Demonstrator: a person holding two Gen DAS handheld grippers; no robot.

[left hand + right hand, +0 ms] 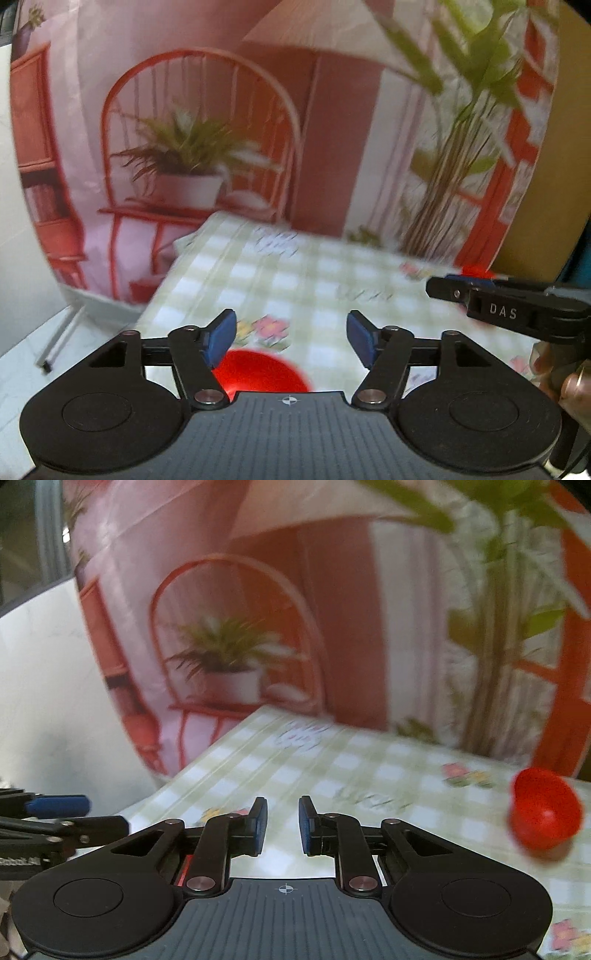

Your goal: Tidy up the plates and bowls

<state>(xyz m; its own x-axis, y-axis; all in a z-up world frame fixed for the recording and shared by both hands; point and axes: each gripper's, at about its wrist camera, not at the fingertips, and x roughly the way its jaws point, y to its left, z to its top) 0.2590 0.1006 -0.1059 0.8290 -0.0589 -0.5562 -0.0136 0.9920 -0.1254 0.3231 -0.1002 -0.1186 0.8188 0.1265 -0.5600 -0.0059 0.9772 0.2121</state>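
The left tool hangs spread wide, gripping nothing, above a red bowl on the checked tabletop; its contents are hidden. The right tool is parted, empty; a second red bowl, apparently empty, sits toward the tabletop's right edge

Left gripper hangs level, fingers spread wide with nothing between them. Right gripper sits at its 3 o'clock, fingers parted by a narrow gap, empty, a hand wrapped round its handle.
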